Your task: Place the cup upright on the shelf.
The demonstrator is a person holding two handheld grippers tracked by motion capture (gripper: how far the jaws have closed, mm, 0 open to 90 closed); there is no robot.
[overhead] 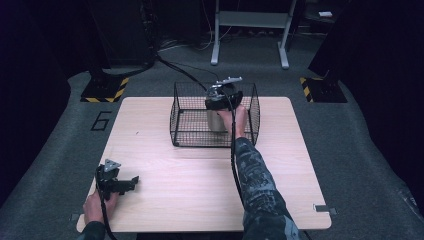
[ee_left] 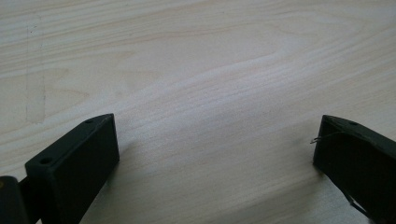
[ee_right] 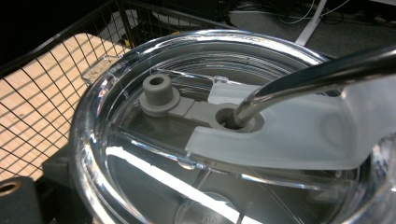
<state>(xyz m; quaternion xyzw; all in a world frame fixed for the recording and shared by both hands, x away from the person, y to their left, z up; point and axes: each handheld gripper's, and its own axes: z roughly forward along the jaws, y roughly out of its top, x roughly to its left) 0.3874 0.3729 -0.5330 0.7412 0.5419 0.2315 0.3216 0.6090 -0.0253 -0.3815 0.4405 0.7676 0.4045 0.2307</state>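
Your right tongs [overhead: 220, 102] sit inside the wire basket [overhead: 185, 137] at the upper middle of the high view, gripping a metal tumbler [overhead: 216, 121] that stands upright within the basket walls. In the right gripper view the tumbler's clear lid [ee_right: 140, 56] takes up most of the frame, with a grey stopper [ee_right: 158, 93] on it and a metal straw [ee_right: 322, 72] running through the lid's hole toward the upper right. The jaws themselves are mostly hidden under the lid there, so judging from the high view they look closed around the tumbler body, though you cannot see how tightly. My reading is that the tumbler is either just set down in the basket or about to be lifted out; the pictures do not settle which, and whether its base touches the basket floor is unclear. Your left tongs [overhead: 122, 184] rest at the lower left of the desk [overhead: 200, 190], jaws wide apart and holding nothing, only bare wood between them in the left gripper view. For room: the basket rim stands close around your right hand on all sides, so move straight up before going sideways, and mind the straw. The desk in front of the basket is open.
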